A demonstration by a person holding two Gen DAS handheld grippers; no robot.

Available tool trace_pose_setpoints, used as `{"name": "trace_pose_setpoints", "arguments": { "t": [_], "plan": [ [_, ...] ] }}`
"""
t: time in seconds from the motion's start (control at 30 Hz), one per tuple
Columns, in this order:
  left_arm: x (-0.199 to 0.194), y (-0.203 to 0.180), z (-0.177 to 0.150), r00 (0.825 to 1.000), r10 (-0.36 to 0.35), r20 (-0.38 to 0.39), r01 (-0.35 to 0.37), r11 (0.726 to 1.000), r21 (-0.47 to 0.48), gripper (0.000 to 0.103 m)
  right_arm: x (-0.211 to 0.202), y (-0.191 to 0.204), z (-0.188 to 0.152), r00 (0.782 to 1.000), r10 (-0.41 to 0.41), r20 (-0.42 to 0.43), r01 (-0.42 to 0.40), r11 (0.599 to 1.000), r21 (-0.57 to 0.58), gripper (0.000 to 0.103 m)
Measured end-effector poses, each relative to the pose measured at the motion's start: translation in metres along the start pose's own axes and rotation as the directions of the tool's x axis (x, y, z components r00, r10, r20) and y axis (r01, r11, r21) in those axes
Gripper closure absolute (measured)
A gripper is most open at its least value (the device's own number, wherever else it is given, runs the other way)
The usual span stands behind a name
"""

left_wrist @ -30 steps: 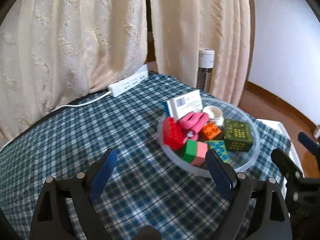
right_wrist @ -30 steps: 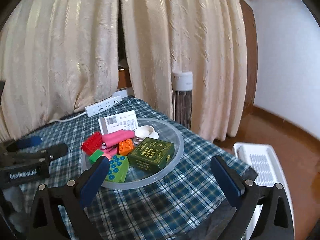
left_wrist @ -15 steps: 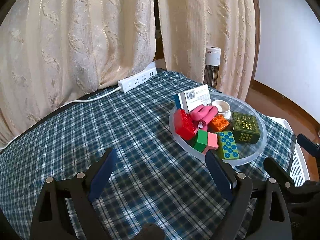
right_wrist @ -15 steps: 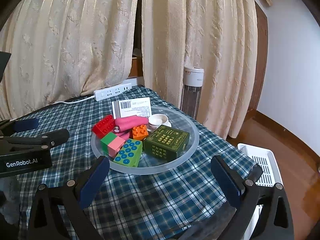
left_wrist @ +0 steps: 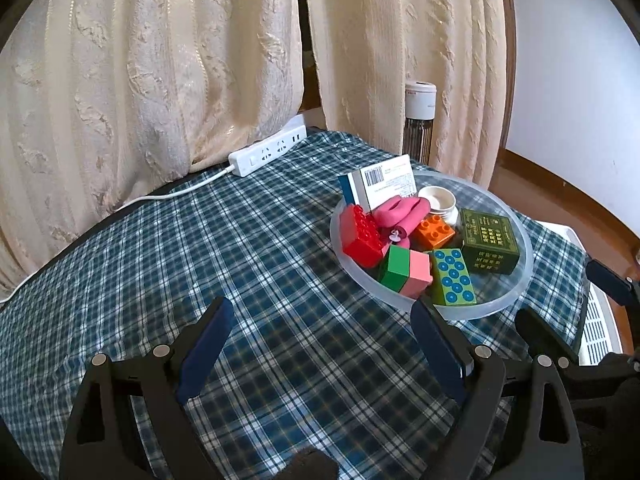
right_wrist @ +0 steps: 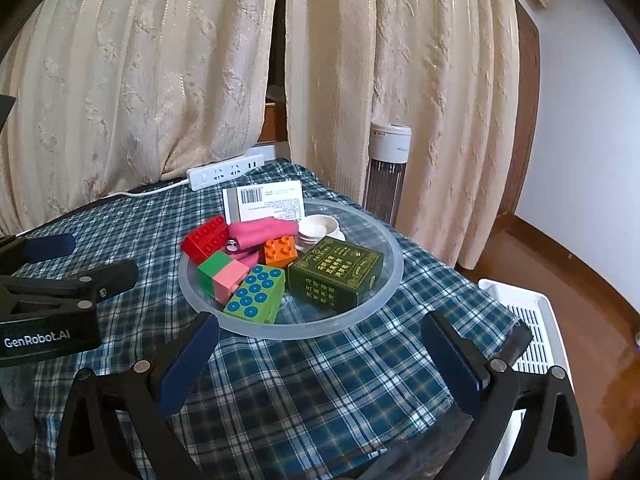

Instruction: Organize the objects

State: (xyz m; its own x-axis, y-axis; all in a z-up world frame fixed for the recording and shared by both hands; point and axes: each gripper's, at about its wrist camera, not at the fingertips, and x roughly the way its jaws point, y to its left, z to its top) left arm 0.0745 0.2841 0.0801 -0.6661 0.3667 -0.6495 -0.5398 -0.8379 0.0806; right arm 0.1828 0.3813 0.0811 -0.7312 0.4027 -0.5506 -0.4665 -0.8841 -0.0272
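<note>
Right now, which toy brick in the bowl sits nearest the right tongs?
The green brick with blue dots, at the bowl's front edge. The red brick and orange brick sit farther back.

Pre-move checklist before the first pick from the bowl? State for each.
1. Left gripper open, holding nothing: ok.
2. Right gripper open, holding nothing: ok.
3. Clear bowl fully on the plaid tablecloth: ok.
4. Green dotted block on top, reachable from the near rim: ok.
5. Dark green box free of neighbours: cannot tell.
6. Drop-off spot known: cannot tell; a white tray sits on the floor.
</note>
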Motion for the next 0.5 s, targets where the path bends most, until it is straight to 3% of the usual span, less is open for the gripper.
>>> {"name": "trace_pose_setpoints", "arguments": {
  "t": [0.5],
  "plan": [
    [0.0055, 0.0008, -0.0013, 1.000, -0.013, -0.027, 0.013, 1.000, 0.002, 0.012, 0.0081, 0.0013, -0.0011, 1.000, 0.009, -0.023, -0.009, 1.000, -0.011, 0.000]
  ]
}}
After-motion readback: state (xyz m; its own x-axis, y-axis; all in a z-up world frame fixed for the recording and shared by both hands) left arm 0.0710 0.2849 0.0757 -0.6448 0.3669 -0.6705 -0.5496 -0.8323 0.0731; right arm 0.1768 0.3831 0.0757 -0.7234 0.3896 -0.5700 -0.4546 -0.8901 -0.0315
